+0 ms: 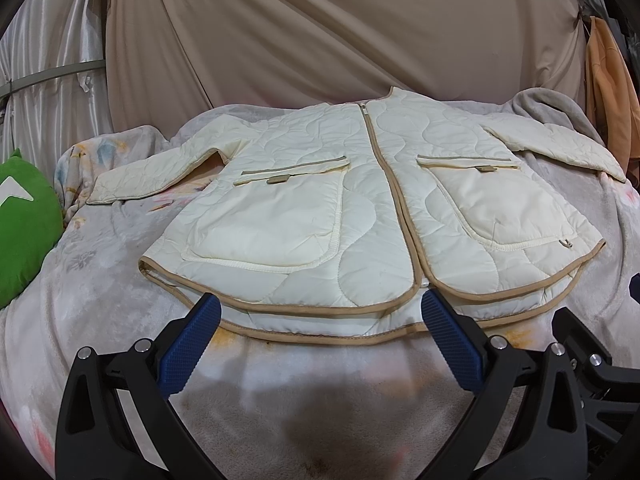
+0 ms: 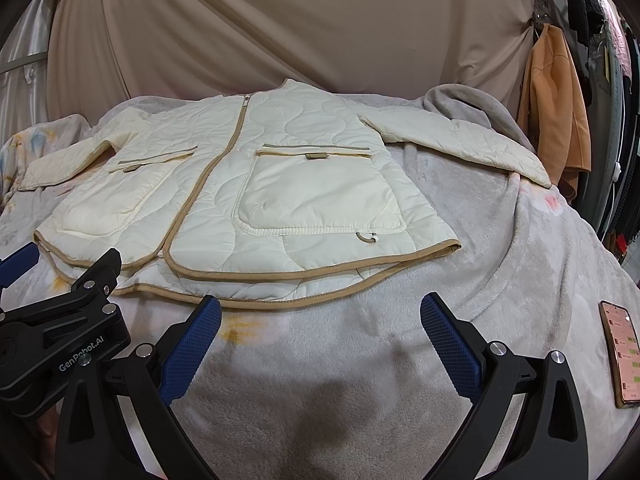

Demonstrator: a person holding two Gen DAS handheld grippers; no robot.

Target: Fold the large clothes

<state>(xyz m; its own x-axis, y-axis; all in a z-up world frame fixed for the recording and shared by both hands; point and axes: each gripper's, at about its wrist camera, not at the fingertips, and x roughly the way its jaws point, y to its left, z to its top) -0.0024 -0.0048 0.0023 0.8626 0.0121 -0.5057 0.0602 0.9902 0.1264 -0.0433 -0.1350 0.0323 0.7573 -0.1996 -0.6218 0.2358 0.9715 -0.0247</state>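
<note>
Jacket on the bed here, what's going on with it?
A cream quilted jacket lies spread flat, front up and zipped, on a blanket-covered bed. The left gripper and right gripper hover open near its hem, holding nothing. No fold is made yet. A phone lies at the right.

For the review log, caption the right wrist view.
Open right hand-held gripper before a cream quilted jacket spread flat on a blanket, phone alongside.

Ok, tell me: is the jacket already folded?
No. The jacket lies flat, zipped, with both sleeves spread out on the blanket.
</note>
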